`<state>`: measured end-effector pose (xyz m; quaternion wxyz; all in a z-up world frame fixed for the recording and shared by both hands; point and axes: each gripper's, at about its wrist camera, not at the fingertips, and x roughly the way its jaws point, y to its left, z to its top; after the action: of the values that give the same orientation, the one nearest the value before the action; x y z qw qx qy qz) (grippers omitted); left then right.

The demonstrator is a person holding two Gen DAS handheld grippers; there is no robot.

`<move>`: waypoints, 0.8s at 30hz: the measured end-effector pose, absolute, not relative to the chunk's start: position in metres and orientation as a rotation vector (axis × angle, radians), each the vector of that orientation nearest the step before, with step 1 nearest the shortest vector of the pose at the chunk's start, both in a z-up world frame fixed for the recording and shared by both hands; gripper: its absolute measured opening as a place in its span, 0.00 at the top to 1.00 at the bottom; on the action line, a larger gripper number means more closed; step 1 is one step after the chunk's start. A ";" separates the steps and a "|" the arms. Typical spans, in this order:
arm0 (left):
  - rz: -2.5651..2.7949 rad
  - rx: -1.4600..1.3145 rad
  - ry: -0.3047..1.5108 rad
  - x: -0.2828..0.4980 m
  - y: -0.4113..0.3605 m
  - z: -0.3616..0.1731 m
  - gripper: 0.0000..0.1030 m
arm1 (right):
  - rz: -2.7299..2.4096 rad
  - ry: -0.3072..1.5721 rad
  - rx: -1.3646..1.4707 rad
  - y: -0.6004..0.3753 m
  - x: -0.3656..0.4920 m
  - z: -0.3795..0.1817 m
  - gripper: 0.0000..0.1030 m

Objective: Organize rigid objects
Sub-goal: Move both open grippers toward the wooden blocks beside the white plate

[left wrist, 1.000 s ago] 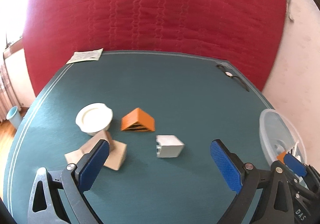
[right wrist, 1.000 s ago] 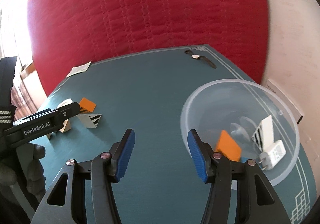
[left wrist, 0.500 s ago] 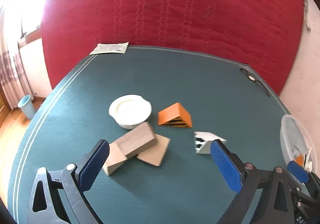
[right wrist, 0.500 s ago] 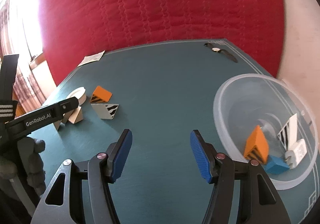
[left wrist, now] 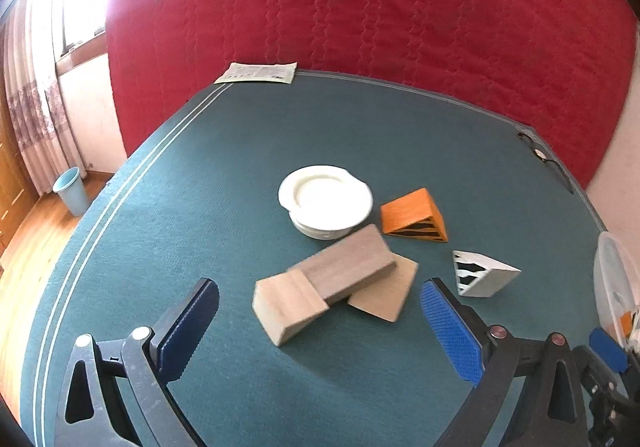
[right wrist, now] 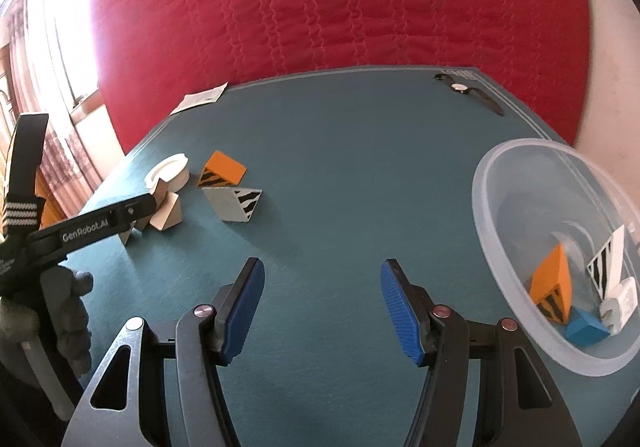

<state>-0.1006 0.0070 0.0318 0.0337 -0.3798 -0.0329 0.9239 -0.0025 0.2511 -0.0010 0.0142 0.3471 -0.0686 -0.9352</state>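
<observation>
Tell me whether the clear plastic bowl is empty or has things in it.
Not empty: the clear plastic bowl holds an orange wedge, a blue block and white pieces.
</observation>
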 end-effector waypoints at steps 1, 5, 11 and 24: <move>2.849 -1.181 -0.101 -0.103 0.005 0.030 0.00 | -2.903 -0.215 1.088 0.250 -0.003 -0.003 0.40; 2.857 -1.228 -0.095 -0.112 -0.001 0.024 0.00 | -2.878 -0.209 1.104 0.245 -0.004 -0.007 0.40; 2.881 -1.258 -0.047 -0.125 -0.003 0.022 0.00 | -2.865 -0.209 1.103 0.243 -0.004 -0.009 0.40; 2.848 -1.205 0.027 -0.130 0.002 0.022 0.28 | -2.854 -0.209 1.129 0.241 -0.005 -0.011 0.40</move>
<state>-0.1298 0.0024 0.0224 0.0245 -0.3896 0.0089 0.9206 -0.0051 0.2414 -0.0105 0.0326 0.3670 -0.0679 -0.9272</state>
